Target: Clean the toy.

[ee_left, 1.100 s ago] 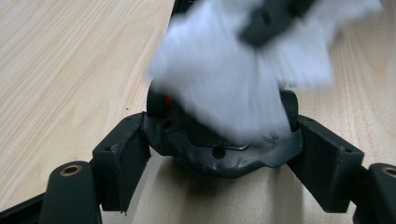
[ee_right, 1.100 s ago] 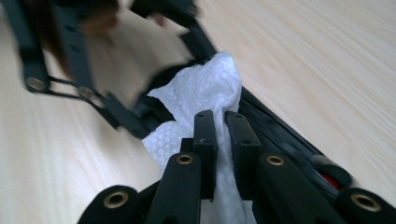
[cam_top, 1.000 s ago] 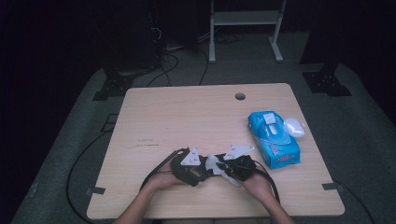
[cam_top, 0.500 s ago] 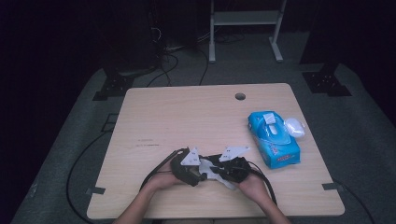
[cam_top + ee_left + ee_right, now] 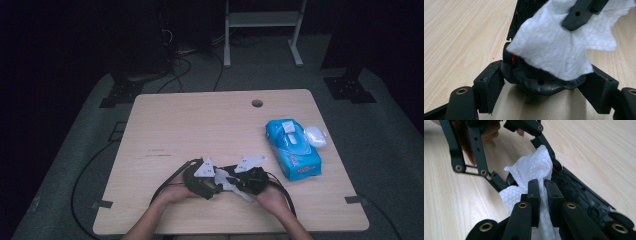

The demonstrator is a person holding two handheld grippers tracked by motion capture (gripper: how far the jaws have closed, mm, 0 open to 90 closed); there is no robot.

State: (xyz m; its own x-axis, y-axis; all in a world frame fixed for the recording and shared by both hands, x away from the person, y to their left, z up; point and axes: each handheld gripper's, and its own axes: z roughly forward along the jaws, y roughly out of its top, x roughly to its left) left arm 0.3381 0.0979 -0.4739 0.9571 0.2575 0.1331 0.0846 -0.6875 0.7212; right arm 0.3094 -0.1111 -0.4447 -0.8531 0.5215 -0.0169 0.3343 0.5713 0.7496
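Note:
Near the table's front edge, my left gripper [image 5: 214, 187] [image 5: 544, 86] is shut on the end of a black object [image 5: 541, 80] [image 5: 579, 192] with a red mark, its jaws pressing both sides. The object is long and lies on the wood; one rounded, wheel-like part shows at its far end. My right gripper [image 5: 228, 181] [image 5: 542, 187] is shut on a white tissue [image 5: 554, 42] [image 5: 531, 170] [image 5: 231, 183], which drapes over the black object between the two grippers. One of its fingers [image 5: 584, 12] rests against the tissue in the left gripper view.
A blue tissue pack [image 5: 292, 148] lies at the right of the wooden table [image 5: 200, 125], with a small white object [image 5: 315, 136] beside it. A cable hole [image 5: 257, 103] sits near the far edge. Cables loop from both grippers over the front edge.
The right gripper with the tissue has edged slightly to the left along the black object. The left gripper has stayed where it was.

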